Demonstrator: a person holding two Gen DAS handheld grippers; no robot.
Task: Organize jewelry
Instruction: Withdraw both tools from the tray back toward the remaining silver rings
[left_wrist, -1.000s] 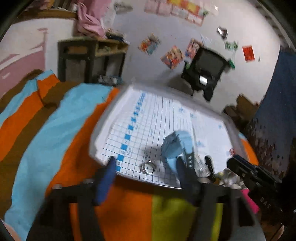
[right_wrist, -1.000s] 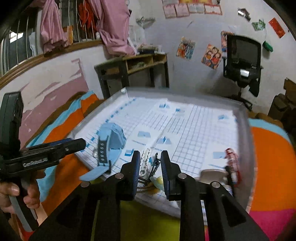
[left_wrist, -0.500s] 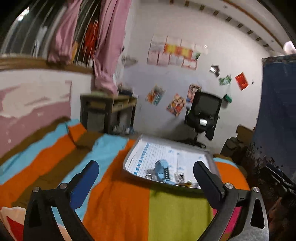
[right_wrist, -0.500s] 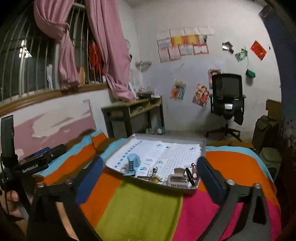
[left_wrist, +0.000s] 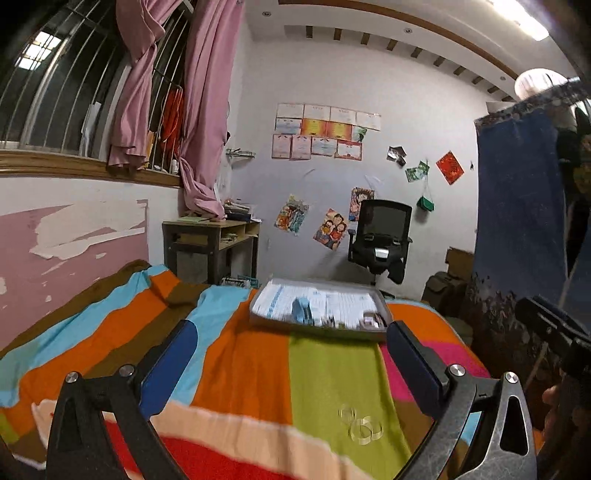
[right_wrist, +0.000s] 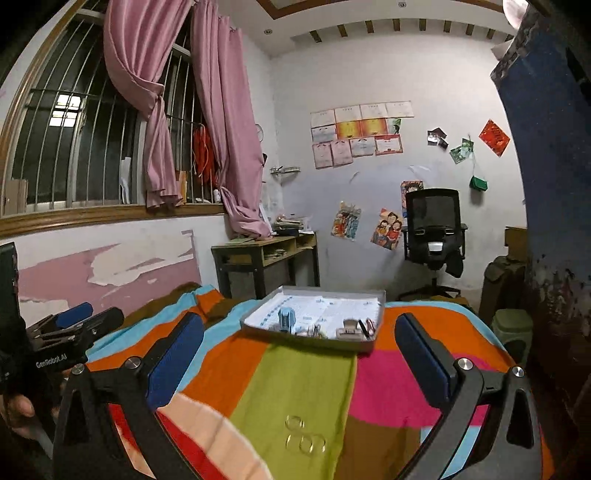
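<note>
Your left gripper (left_wrist: 291, 363) and right gripper (right_wrist: 301, 354) both hang wide apart, holding nothing. The jewelry tray (right_wrist: 364, 345) lies far ahead on the striped blanket (right_wrist: 303, 384), long axis left-right, about centred for both; neither gripper looks clearly nearer.

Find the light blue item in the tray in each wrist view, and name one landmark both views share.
Left wrist view: the light blue item is just right of centre, in the tray's left half.
Right wrist view: the item is at centre, also in the tray's left half.
Shared landmark: the black office chair against the back wall.
</note>
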